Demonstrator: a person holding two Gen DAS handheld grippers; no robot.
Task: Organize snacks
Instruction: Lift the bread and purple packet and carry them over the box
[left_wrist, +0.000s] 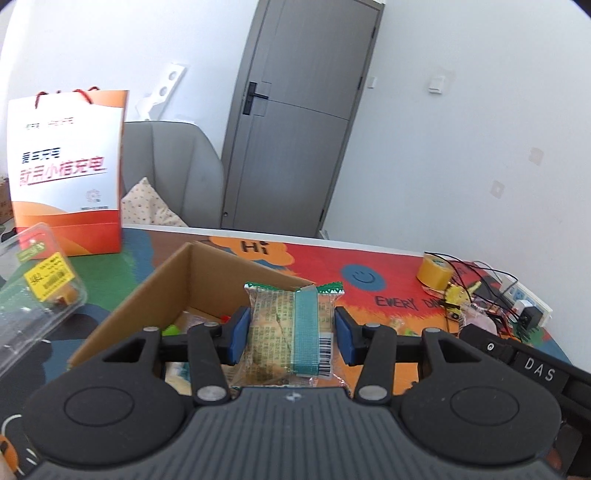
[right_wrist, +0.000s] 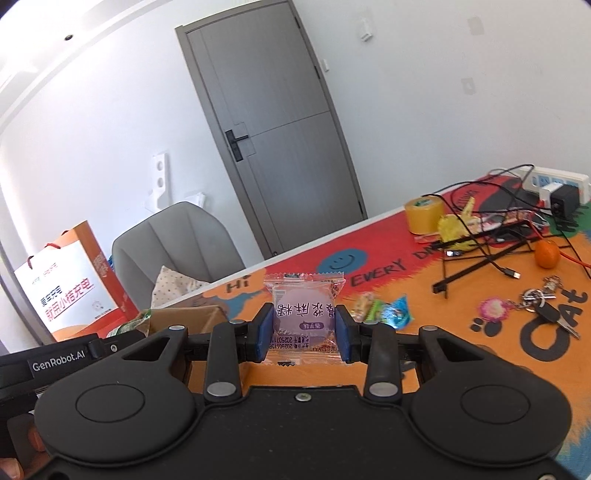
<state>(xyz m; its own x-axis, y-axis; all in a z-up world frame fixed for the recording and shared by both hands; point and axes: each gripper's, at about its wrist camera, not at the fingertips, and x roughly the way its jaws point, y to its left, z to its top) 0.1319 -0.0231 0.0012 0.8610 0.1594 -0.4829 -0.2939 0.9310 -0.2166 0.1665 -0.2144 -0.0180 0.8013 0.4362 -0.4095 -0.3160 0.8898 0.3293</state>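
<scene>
Two light, soft snack packets, one in each gripper.
The left gripper (left_wrist: 291, 334) pinches the green packet (left_wrist: 291, 328) mid-body above the box (left_wrist: 147, 295); the right gripper (right_wrist: 304, 334) grips the crushable purple packet (right_wrist: 303, 317) likewise.

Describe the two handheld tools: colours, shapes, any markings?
Both match: matte black plastic bodies with two round raised discs, ribbed centre plate, silver pivot pins on black linkage bars, and blue rectangular pads on the fingers. Left tool view shows the neighbouring unit's white "DAS" label; right tool view shows a white "GenRobot.AI" label. No cables or sleeves visible.

Cardboard box (left_wrist: 155, 295) right of paper bag (left_wrist: 66, 173).
</scene>
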